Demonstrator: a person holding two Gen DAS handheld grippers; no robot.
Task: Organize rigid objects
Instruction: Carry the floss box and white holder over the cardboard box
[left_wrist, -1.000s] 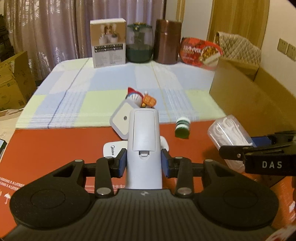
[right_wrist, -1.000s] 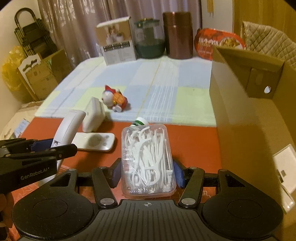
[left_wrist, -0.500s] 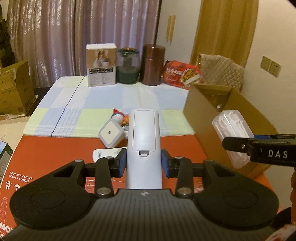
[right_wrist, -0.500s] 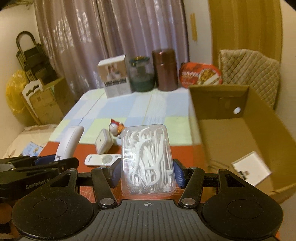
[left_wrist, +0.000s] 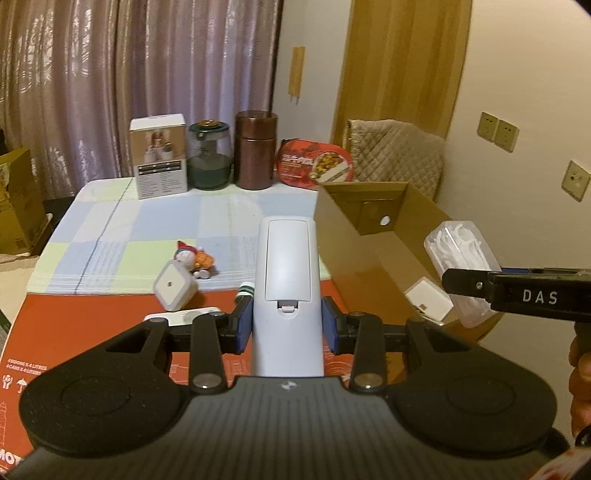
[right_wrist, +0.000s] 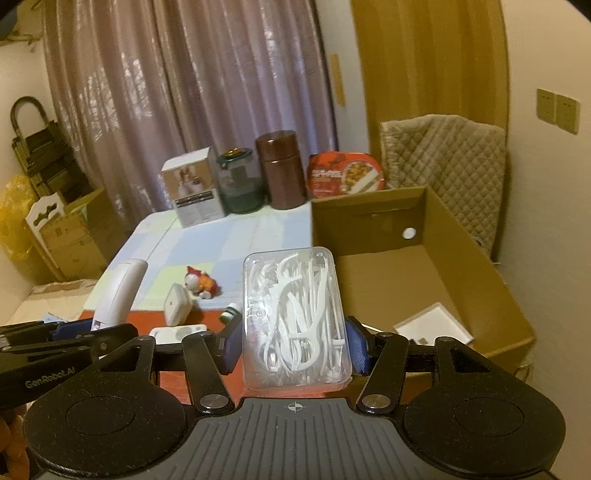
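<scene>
Both hands have been lifting up and moving toward the big brown cardboard box (right_wrist: 424, 266) on the right side of the table (left_wrist: 110, 229). A moment ago the things were low over the red sheet; now they are high, and the open box is showing its inside. So I think the dropping step is coming soon.

The left tongs (left_wrist: 287, 325) are pinching a long white plastic remote control (left_wrist: 287, 280), which is sticking straight out ahead between the blue pads. It is beside the box, not over it yet.

The right tongs (right_wrist: 293, 343) are pinching a clear plastic case of white floss picks (right_wrist: 293, 321). It is near the box's left edge.

A small toy figure (left_wrist: 194, 258), a white square charger (left_wrist: 173, 286) and a flat white remote (right_wrist: 179, 332) are waiting on the table.
</scene>
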